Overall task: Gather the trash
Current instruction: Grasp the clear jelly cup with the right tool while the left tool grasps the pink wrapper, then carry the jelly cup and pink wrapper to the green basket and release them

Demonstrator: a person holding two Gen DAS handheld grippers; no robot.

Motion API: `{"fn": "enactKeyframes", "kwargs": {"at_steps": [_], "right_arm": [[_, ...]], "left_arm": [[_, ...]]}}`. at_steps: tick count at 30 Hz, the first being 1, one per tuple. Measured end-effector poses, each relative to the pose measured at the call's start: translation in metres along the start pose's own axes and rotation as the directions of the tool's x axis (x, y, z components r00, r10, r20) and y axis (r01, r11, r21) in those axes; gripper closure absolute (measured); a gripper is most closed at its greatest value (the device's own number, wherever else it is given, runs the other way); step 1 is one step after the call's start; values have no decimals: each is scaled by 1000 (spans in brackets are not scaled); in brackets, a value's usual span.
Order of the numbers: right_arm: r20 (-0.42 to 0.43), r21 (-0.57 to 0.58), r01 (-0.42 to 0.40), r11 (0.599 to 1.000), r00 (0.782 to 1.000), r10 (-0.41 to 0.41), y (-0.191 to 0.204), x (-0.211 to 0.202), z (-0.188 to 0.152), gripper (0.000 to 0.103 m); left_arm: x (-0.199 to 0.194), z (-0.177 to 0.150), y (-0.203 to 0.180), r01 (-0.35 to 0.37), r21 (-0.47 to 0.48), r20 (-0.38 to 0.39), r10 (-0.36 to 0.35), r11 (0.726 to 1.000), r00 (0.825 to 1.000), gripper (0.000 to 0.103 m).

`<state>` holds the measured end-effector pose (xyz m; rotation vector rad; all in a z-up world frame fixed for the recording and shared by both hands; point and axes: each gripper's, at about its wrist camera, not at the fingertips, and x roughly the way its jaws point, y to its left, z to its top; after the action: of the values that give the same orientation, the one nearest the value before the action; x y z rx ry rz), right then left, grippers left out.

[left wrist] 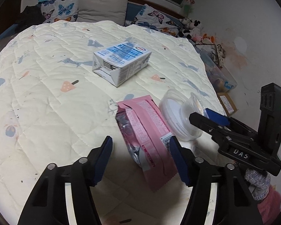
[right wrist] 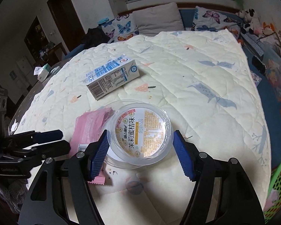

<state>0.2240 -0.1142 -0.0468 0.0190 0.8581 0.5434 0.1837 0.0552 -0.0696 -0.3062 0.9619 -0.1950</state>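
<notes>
1. While the left gripper (left wrist: 140, 157) hangs low over the bed (left wrist: 46, 97), the pink wrapper (left wrist: 146, 131) lies straight ahead of it, its near end reaching in between the two blue pads.
2. Its long axis runs away from that gripper, roughly along the pointing line and leaning a little to the pads' right, so the jaws straddle its width. They stand apart; the right-hand pad looks to be at the wrapper's edge, the left-hand one clear of it, so I judge it not yet clamped.
3. Ahead of the right gripper (right wrist: 140, 151), the clear plastic cup (right wrist: 140, 133) lies on the bed with its printed face up, its near rim sitting between the pads. These jaws also stand apart, with no visible squeeze on the rim.
4. Wrapper and cup touch or overlap, the cup to the wrapper's right.
5. Farther off, beyond both, lies the milk carton (left wrist: 121, 61), nearer the left gripper's line; it seems the later pick.
</notes>
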Motion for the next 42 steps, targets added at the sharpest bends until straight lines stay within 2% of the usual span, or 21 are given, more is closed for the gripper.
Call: {"fn": "enactKeyframes", "kwargs": {"at_steps": [5, 10, 15, 17, 19, 21, 26, 30, 33, 39, 42], "right_arm": [[51, 5, -3, 1000, 999, 2, -2, -20, 1, 35], [101, 17, 4, 1000, 995, -6, -7, -43, 1, 35], [134, 28, 36, 999, 990, -39, -18, -65, -2, 35], [139, 39, 46, 998, 989, -51, -23, -72, -4, 35], [143, 50, 52, 997, 988, -59, -28, -77, -6, 35], [146, 63, 57, 996, 987, -66, -33, -84, -8, 35], [148, 76, 91, 993, 984, -101, -43, -97, -17, 35], [143, 101, 118, 988, 981, -132, -55, -107, -27, 35], [137, 121, 143, 982, 978, -159, -65, -114, -36, 35], [117, 173, 182, 968, 972, -204, -88, -123, -53, 35], [102, 192, 207, 959, 968, -230, -99, -127, -63, 35]], "left_arm": [[8, -1, -7, 33, 0, -25, -33, 999, 999, 47], [10, -2, -19, 10, 23, -23, -9, 1000, 1000, 47], [4, 3, -42, -31, 151, 19, 28, 988, 999, 30], [8, 6, -54, -33, 229, 17, 30, 973, 999, 26], [17, 10, -68, -50, 330, 9, 49, 943, 999, 22], [25, 12, -76, -71, 384, 4, 75, 921, 997, 21], [44, 18, -94, -66, 514, -21, 89, 855, 996, 17], [57, 22, -103, -61, 570, -42, 104, 819, 994, 15], [66, 25, -104, -55, 589, -67, 116, 806, 991, 15], [73, 29, -104, -55, 586, -69, 118, 809, 991, 15], [76, 26, -108, -71, 618, -62, 138, 783, 988, 15]]}}
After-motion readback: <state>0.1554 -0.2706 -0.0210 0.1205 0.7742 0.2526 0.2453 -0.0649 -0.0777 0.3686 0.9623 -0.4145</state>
